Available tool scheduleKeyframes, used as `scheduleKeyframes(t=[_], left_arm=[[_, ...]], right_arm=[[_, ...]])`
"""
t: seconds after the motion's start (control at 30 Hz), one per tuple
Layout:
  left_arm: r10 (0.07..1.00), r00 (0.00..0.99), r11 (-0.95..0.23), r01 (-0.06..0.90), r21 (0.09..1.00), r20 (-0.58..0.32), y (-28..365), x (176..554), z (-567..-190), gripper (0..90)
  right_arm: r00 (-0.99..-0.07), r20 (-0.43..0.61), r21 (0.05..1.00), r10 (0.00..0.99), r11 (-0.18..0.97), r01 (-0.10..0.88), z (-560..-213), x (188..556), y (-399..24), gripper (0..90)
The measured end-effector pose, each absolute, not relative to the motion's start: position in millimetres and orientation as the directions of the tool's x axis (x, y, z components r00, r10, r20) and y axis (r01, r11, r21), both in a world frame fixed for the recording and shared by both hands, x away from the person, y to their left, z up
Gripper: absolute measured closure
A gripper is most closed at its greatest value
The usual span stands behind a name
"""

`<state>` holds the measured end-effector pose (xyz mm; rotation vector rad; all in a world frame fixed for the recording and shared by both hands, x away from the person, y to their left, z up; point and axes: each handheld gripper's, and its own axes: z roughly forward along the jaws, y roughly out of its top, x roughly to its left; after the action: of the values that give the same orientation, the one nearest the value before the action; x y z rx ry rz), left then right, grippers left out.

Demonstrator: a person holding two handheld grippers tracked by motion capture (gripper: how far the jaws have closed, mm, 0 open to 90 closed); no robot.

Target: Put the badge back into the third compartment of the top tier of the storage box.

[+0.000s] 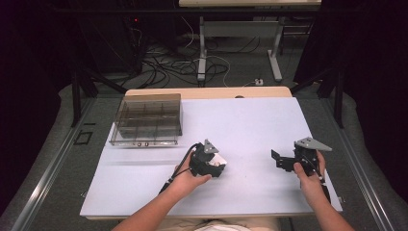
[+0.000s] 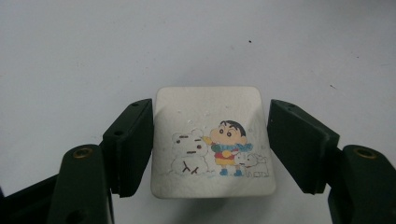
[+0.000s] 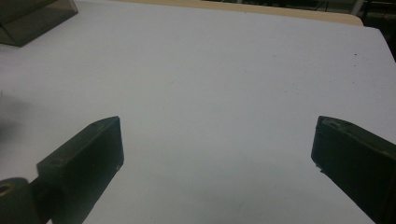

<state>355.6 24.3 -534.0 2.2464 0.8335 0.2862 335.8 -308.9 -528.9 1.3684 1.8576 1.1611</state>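
Observation:
A small white square tile with a cartoon of a child, a snowman and a dog printed on it lies on the white table top. My left gripper is shut on it, one black pad against each side edge. In the high view that gripper is low over the table's middle, with the tile showing white at its tip. My right gripper is held to the right, a little above the table. Its jaws point left and stand wide open with nothing between them.
A clear plastic box with compartments stands at the table's back left, and its corner appears in the right gripper view. Bare wood shows along the far edge. Cables lie on the floor beyond.

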Motion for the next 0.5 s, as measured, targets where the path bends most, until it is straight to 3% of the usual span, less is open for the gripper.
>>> scheduleKeyframes(t=[0.5], left_arm=[[0.651, 0.758, -0.525, 0.482, 0.701, -0.033, 26, 356, -516, 33.1]], right_arm=[[-0.333, 0.057, 0.877, 0.941, 0.113, 0.467, -529, 336, -309, 2.3]])
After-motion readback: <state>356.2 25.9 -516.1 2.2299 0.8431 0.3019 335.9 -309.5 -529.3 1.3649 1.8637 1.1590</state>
